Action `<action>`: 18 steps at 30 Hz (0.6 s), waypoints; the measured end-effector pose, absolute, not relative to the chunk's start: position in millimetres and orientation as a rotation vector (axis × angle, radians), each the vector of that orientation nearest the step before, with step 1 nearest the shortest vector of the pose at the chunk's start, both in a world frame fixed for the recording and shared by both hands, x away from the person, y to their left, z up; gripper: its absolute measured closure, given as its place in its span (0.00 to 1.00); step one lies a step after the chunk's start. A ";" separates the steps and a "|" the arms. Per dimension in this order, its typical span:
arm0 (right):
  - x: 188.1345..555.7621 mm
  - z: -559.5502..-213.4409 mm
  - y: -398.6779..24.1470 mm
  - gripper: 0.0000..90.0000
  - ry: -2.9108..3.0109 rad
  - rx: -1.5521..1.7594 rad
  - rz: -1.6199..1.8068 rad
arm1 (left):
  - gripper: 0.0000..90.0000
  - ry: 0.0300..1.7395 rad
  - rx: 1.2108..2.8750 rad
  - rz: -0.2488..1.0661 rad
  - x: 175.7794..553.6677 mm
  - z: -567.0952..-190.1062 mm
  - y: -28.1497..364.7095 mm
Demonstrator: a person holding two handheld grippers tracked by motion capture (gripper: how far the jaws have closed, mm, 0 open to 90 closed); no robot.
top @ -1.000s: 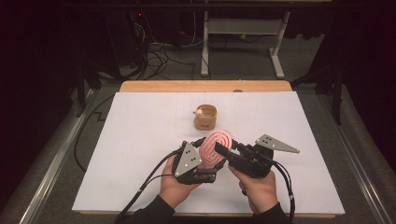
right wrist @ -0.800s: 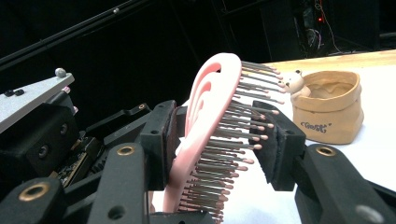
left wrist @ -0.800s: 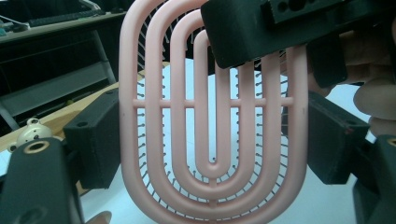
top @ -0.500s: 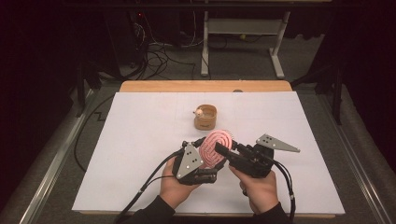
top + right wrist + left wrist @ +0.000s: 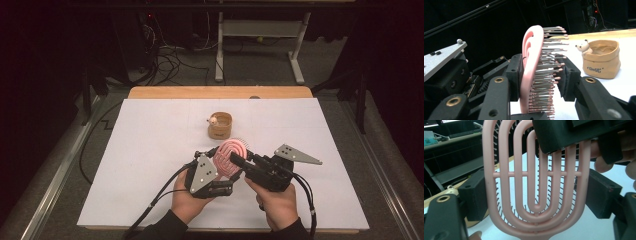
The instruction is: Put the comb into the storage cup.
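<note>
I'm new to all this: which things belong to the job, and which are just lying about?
In use: pink hairbrush; left gripper, clamping its edges; right gripper, jaws have just been closing across its back and bristles.
Lying about: tan bear pot, on the white table.

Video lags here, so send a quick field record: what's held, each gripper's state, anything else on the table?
held: pink hairbrush, upright above the table
left gripper: shut across the head's two edges
right gripper: jaws have just been closing, pads on back and bristle tips
also on table: tan pot with small bear, apart from the brush
</note>
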State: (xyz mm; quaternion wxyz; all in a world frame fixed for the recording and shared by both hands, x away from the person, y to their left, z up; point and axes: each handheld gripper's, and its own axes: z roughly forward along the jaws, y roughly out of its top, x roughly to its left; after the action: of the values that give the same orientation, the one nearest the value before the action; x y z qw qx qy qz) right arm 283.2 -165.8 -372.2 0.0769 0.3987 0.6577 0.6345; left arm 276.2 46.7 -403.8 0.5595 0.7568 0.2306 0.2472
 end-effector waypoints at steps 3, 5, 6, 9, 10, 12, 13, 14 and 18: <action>281.5 -371.1 -165.3 0.73 1.963 1.182 1.900 | 0.21 0.539 1.778 0.565 276.5 -404.2 47.5; 281.3 -370.5 -165.6 0.73 1.962 1.179 1.906 | 0.21 0.535 1.774 0.565 276.2 -403.9 47.6; 281.1 -370.4 -165.8 0.73 1.961 1.178 1.909 | 0.21 0.533 1.774 0.564 276.2 -403.8 47.6; 280.3 -369.8 -165.7 0.73 1.954 1.166 1.905 | 0.21 0.530 1.770 0.561 276.0 -403.7 47.7; 279.7 -369.3 -165.5 0.73 1.953 1.162 1.902 | 0.21 0.528 1.769 0.560 276.0 -403.7 47.8; 279.3 -369.0 -165.7 0.73 1.951 1.155 1.903 | 0.21 0.525 1.767 0.564 275.7 -403.6 47.9; 279.2 -369.0 -165.6 0.73 1.949 1.147 1.902 | 0.21 0.524 1.767 0.562 275.8 -403.6 48.0; 278.9 -368.9 -165.5 0.73 1.947 1.147 1.903 | 0.21 0.524 1.766 0.561 275.8 -403.6 48.1; 278.6 -368.7 -165.5 0.74 1.945 1.142 1.898 | 0.21 0.518 1.769 0.559 276.0 -404.0 48.5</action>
State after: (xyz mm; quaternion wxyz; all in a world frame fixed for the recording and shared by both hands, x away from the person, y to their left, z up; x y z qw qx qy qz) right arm 278.6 -165.5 -368.7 0.0969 0.3856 0.6566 0.6409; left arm 276.0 48.5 -404.0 0.5708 0.7541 0.2209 0.2384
